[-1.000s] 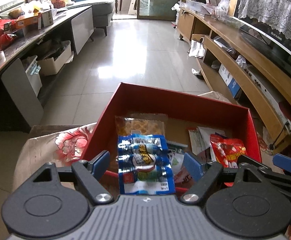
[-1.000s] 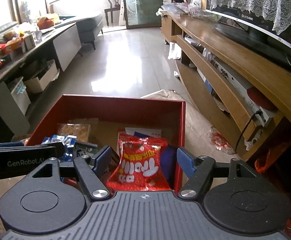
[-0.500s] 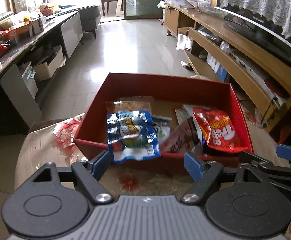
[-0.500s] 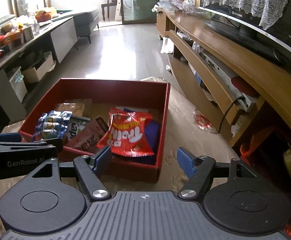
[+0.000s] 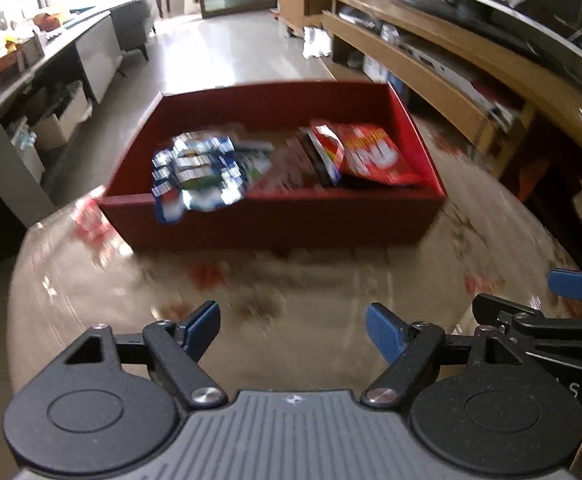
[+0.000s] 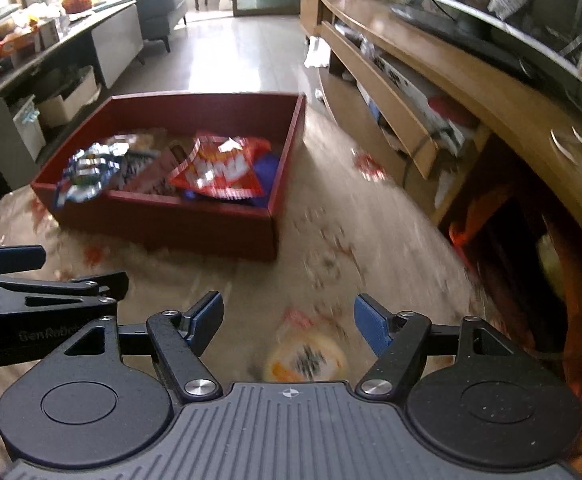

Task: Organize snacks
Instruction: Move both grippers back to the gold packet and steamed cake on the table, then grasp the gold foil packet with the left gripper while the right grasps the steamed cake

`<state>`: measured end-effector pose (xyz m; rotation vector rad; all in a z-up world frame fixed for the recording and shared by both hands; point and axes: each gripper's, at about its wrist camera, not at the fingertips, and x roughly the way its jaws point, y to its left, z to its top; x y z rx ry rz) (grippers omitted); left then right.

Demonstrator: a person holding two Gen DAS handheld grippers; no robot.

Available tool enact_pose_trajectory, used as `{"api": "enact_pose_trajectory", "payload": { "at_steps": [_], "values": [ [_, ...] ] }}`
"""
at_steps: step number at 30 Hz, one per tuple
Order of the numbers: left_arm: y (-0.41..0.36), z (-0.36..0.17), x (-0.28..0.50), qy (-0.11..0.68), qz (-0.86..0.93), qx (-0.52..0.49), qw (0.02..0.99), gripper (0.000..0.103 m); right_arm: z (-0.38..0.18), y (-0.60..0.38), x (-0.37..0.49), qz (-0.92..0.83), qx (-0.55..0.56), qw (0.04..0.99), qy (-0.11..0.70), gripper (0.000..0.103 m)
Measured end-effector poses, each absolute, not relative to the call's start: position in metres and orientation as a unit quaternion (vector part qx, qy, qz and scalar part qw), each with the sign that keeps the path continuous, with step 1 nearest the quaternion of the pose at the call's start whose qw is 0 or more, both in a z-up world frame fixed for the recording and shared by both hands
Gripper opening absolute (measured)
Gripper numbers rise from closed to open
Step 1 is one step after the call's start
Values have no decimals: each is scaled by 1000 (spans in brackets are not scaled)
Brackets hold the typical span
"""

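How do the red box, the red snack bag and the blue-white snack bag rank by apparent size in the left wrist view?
1. red box
2. red snack bag
3. blue-white snack bag, roughly alike with the red one; blur makes this unsure.

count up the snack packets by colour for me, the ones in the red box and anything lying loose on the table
Blue and white packet, hanging over the red box front wall: 1
Red packet: 1
Brown packet: 1
Dark blue packet: 1
Yellow-orange packet, loose on the table: 1
Total: 5; others may be hidden.

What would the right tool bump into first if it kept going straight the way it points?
Probably the round yellow snack lying on the table just ahead, between the open fingers of the right tool. It is blurred, so depth is uncertain. The red box sits farther off, to the left.
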<state>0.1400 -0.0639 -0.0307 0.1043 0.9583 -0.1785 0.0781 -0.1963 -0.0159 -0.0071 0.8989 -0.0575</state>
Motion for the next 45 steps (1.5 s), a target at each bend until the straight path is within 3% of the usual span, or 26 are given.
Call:
{"api": "enact_pose_trajectory", "payload": {
  "at_steps": [16,23,27,28,30,32,45],
  "values": [
    [-88,-84,51,583,-150,5,798,83,-27,-238,36,-44,24,891,452,82],
    [-97,-88,27,554,-118,30,824,85,-26,-240,33,-30,23,892,451,83],
    [-108,-89,8,525,-117,79,839,75,-26,-240,32,-23,20,892,451,83],
    [-107,-88,7,524,-117,78,840,70,-26,-241,32,-23,20,892,451,83],
    [-105,-84,7,519,-118,82,843,51,-26,-243,32,-24,21,892,451,83],
    [-100,-80,9,519,-125,79,842,43,-26,-245,32,-25,23,892,451,83],
    [-64,-74,34,512,-98,51,852,40,-45,-259,72,-42,119,868,481,85]
  ]
}}
